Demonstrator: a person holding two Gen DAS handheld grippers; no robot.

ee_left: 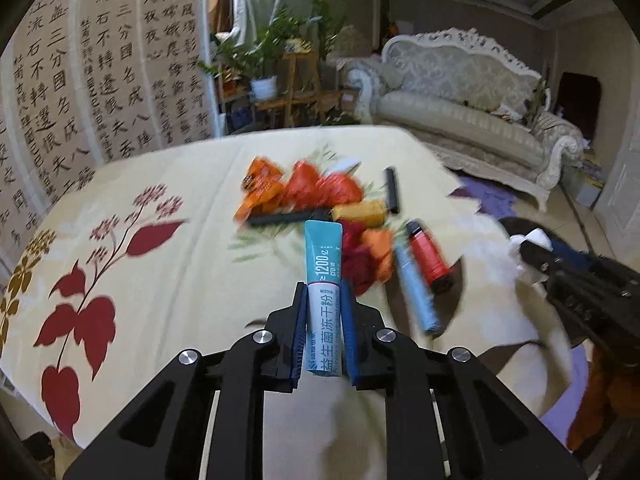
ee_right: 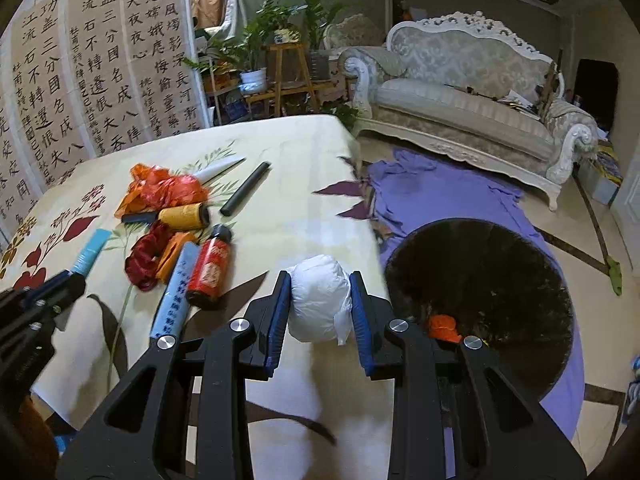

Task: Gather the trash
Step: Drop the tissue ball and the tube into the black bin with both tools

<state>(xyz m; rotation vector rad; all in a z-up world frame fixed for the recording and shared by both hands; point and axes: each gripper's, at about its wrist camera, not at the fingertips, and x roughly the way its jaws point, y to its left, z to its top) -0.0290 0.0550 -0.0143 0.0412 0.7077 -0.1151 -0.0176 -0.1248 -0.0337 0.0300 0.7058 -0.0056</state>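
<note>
My left gripper [ee_left: 324,292] is shut on a teal and white sachet [ee_left: 325,276], held above the floral tablecloth [ee_left: 160,280]. It also shows at the left of the right wrist view [ee_right: 76,276]. My right gripper [ee_right: 319,280] is shut on a white crumpled wad [ee_right: 318,304] near the table's right edge; it also shows at the right of the left wrist view [ee_left: 528,246]. A black round bin [ee_right: 480,300] stands on the floor right of the table, with an orange scrap [ee_right: 442,326] inside.
On the table lie orange wrappers [ee_right: 164,190], a yellow thread spool [ee_right: 184,216], a red bottle [ee_right: 210,270], a blue sachet [ee_right: 176,292], a red wrapper [ee_right: 146,254] and a black stick [ee_right: 246,188]. A purple cloth [ee_right: 440,196] and a sofa [ee_right: 472,96] are beyond.
</note>
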